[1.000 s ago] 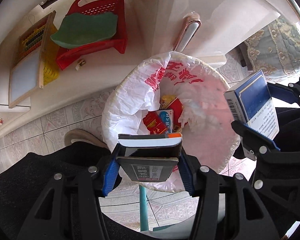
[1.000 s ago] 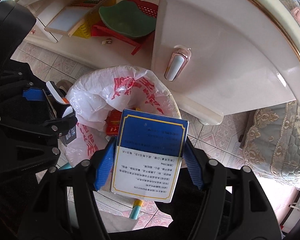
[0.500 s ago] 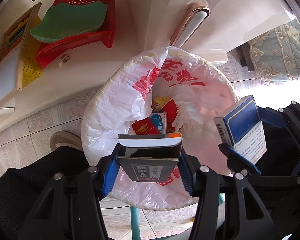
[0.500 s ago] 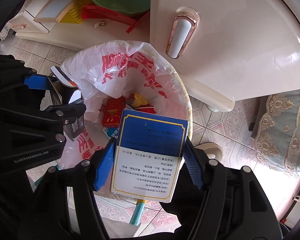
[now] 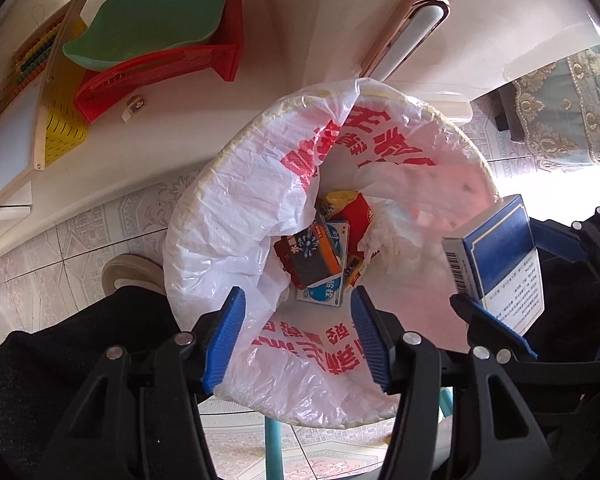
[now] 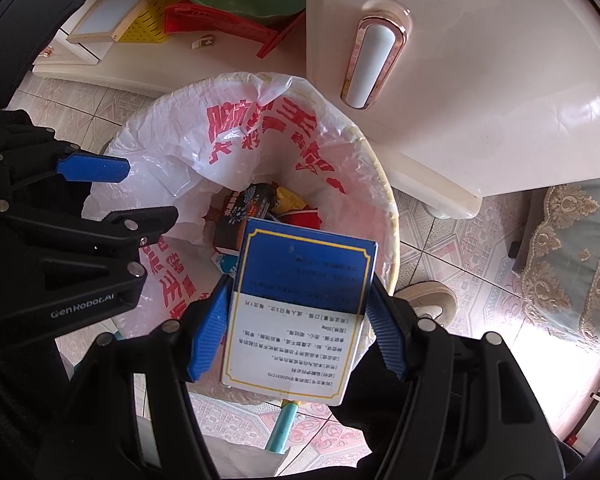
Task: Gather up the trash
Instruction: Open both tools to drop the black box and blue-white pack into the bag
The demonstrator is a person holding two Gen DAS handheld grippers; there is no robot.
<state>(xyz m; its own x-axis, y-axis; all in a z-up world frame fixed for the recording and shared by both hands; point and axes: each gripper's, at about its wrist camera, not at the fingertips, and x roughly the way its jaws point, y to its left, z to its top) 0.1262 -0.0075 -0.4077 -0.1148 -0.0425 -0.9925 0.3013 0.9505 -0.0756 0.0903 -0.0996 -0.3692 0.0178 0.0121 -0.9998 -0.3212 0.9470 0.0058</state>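
A round bin lined with a white bag with red print (image 5: 236, 216) (image 6: 172, 160) stands on the tiled floor below both grippers. My left gripper (image 5: 298, 332) is open and empty over the bin's near rim; it also shows in the right wrist view (image 6: 116, 192). A dark box with an orange edge (image 5: 316, 260) (image 6: 244, 208) lies inside the bin on other packets. My right gripper (image 6: 296, 328) is shut on a blue and white box (image 6: 300, 312) (image 5: 500, 256) and holds it above the bin's right rim.
A cream cabinet with a rose-gold handle (image 5: 404, 32) (image 6: 372, 56) stands just behind the bin. A red basket with a green dish (image 5: 160, 28) and a yellow abacus board (image 5: 32, 92) lie on a low shelf at the left. A shoe (image 5: 128, 276) and embroidered fabric (image 6: 572, 264) flank the bin.
My left gripper has opened and the dark box it held has dropped into the bin. Both grippers have moved closer over the bin. The right gripper still holds the blue box.
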